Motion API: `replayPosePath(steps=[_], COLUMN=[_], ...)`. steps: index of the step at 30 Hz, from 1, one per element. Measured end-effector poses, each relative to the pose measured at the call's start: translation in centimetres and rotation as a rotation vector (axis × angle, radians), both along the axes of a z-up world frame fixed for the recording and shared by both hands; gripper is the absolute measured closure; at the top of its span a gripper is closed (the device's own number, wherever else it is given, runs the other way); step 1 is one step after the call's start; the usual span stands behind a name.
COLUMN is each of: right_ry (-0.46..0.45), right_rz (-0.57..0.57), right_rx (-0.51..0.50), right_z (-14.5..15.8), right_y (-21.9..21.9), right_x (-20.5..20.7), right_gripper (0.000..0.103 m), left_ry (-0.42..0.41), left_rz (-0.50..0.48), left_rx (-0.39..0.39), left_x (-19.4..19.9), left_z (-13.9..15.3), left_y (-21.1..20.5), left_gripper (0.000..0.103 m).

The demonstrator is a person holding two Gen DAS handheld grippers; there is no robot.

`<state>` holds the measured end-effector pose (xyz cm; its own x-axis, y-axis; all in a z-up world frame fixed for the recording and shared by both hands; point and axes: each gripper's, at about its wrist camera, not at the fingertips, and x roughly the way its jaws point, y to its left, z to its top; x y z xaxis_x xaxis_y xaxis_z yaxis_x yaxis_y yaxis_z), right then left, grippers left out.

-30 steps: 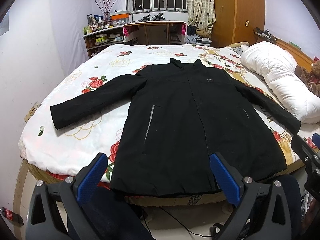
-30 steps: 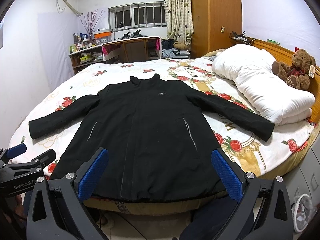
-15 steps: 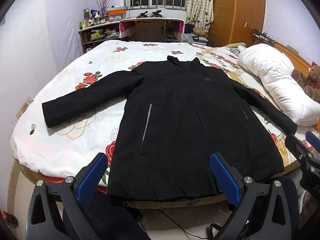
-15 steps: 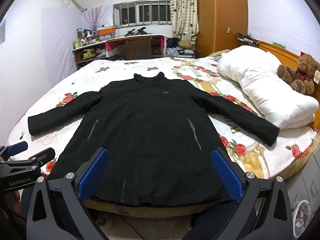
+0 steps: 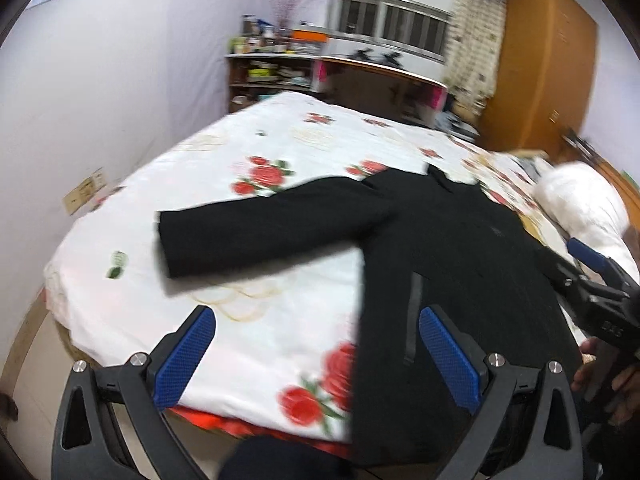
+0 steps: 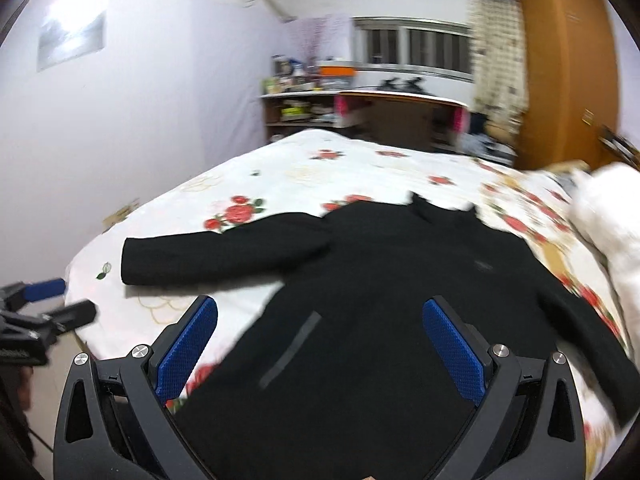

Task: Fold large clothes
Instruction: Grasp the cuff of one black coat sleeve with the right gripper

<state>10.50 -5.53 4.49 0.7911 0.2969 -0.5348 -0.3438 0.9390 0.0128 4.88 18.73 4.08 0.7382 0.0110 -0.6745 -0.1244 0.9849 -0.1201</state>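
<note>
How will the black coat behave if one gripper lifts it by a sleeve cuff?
Likely floppy: the coat lies flat on the bed, following its surface. Probably heavy for a pinch: it looks thick and long, so the body would drag. The spread sleeve would likely sag behind the left gripper, which is open.

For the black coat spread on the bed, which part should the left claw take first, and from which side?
Probably the cuff end of the outstretched sleeve. The black coat lies flat, front up, and that sleeve juts out alone over bare bedspread. The left claw, open, could come in from the bed's near left edge and pinch the cuff to fold it across the body.
</note>
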Motion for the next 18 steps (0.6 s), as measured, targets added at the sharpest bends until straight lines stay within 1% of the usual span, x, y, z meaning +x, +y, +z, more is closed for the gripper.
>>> replayPosePath(steps=[1, 3, 7, 8, 10, 12, 15, 16, 18], right_ry=[0.012, 0.050, 0.073, 0.077, 0.046, 0.041, 0.103, 0.110, 0.084], right_rz=[0.050, 0.109, 0.260, 0.302, 0.401, 0.470, 0.551, 0.566, 0.607], right_rx=[0.000, -0.007, -0.067, -0.093, -0.137, -0.177, -0.160, -0.164, -0.193], right_z=[-0.5, -1.6, -4.4, -5.1, -6.3, -7.7, -9.8, -10.2, -11.7], right_y=[1.6, 4.0, 10.9, 12.8, 16.3, 19.8, 23.9, 24.7, 27.2], right_x=[1.5, 3.8, 7.3, 7.8, 8.2, 8.5, 9.5, 9.8, 9.8], right_gripper=[0.001, 0.001, 0.001, 0.001, 0.001, 0.001, 0.001, 0.001, 0.001], left_ry=[0.001, 0.005, 0.011, 0.015, 0.019, 0.033, 0.043, 0.044, 0.051], left_rz=[0.022, 0.057, 0.143, 0.165, 0.205, 0.247, 0.288, 0.303, 0.322], left_rx=[-0.002, -0.003, 0.008, 0.010, 0.001, 0.001, -0.004, -0.008, -0.024], left_x=[0.4, 1.1, 2.2, 2.4, 2.7, 2.9, 2.6, 2.3, 2.2], left_z=[-0.1, -0.3, -0.8, -1.0, -1.4, -2.0, -2.7, -3.0, -3.5], left_y=[1.2, 3.4, 7.1, 8.0, 9.8, 11.3, 13.2, 13.9, 15.0], left_gripper=[0.000, 0.000, 0.000, 0.000, 0.000, 0.000, 0.000, 0.000, 0.000])
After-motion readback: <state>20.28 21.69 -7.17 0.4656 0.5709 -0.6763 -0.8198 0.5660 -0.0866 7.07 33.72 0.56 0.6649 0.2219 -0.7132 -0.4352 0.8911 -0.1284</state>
